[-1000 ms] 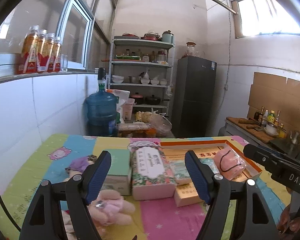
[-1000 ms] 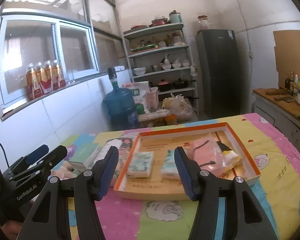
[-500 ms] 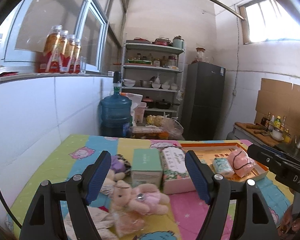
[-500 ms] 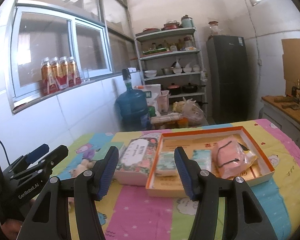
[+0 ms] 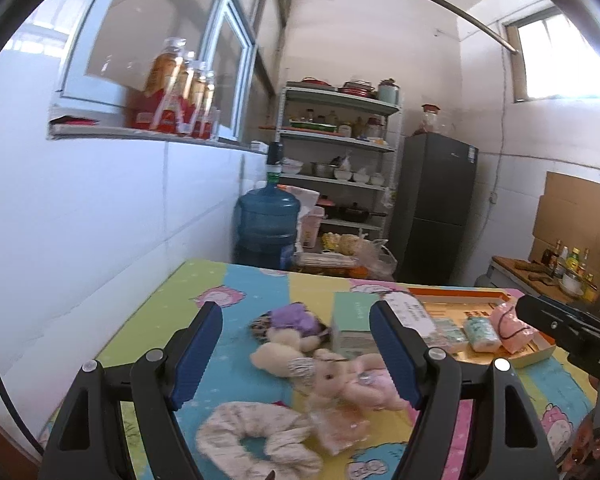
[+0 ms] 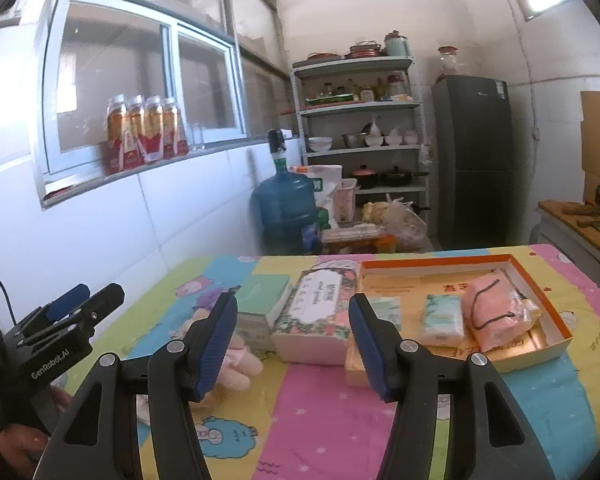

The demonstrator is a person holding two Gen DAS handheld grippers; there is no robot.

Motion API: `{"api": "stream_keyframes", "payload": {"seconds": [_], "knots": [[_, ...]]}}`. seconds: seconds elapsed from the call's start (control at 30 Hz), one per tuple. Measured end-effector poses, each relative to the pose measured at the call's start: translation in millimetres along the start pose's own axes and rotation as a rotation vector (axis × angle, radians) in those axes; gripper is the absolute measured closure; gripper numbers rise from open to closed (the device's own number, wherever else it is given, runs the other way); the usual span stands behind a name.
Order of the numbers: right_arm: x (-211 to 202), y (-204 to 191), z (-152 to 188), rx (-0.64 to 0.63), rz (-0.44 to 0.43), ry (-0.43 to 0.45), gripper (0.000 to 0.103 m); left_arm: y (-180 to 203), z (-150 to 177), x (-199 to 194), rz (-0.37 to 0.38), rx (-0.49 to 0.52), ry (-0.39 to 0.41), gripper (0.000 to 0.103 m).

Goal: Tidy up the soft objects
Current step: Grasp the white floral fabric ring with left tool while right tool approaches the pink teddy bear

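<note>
Soft toys lie in a loose cluster on the cartoon-print cloth (image 5: 236,280), left of the boxes. The pink plush (image 5: 352,380) is pale, with a small shiny tag on its body; it lies on its side, long axis running left to right across the left wrist view, head toward the left. Touching its head is a cream plush (image 5: 280,354), lying along the same line. Behind these sits a purple plush (image 5: 296,316). Nearest the camera lies a beige fuzzy ring (image 5: 256,436), flat on the cloth, just touching the pink plush's lower edge; the picture is blurred here and finer detail cannot be told.

The left gripper (image 5: 296,354) hangs above the cluster, claws spread wide with nothing between the pads. The right gripper (image 6: 292,346) is likewise spread and empty, aimed at the floral box (image 6: 316,316).

Surroundings: a green box (image 6: 264,300) stands just beside the floral box, both directly right of the toys and close against them. Right of these lies an orange tray (image 6: 556,316) holding two tissue packs (image 6: 442,318) and a pink bagged item (image 6: 496,316). A water jug (image 6: 286,210), shelves (image 6: 360,108) and a fridge (image 6: 474,156) stand beyond the table.
</note>
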State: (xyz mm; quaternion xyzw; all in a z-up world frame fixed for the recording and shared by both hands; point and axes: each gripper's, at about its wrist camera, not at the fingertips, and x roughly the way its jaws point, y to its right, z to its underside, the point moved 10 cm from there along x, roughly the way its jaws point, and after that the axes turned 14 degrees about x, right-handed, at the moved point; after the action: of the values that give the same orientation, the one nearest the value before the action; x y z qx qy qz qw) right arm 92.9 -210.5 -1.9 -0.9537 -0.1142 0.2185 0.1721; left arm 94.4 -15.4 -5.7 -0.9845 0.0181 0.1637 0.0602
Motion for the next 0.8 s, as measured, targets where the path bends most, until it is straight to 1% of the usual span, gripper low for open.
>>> {"api": "stream_keyframes", "payload": {"seconds": [0.23,0.43,0.63,0.8], "knots": [[11,-26,13,-0.030,-0.031,-0.029,0.043,-34,18,-2,-0.042,-0.033,-0.028,0.027],[21,-44,26,-0.052,-0.051,-0.057,0.043,-53,32,0,-0.059,-0.041,-0.053,0.027],[31,-59,38,-0.074,-0.069,-0.087,0.043,-62,46,5,-0.055,-0.044,-0.080,0.027],[39,-65,48,-0.087,-0.076,-0.116,0.043,-59,64,15,-0.017,-0.038,-0.129,0.027]]}}
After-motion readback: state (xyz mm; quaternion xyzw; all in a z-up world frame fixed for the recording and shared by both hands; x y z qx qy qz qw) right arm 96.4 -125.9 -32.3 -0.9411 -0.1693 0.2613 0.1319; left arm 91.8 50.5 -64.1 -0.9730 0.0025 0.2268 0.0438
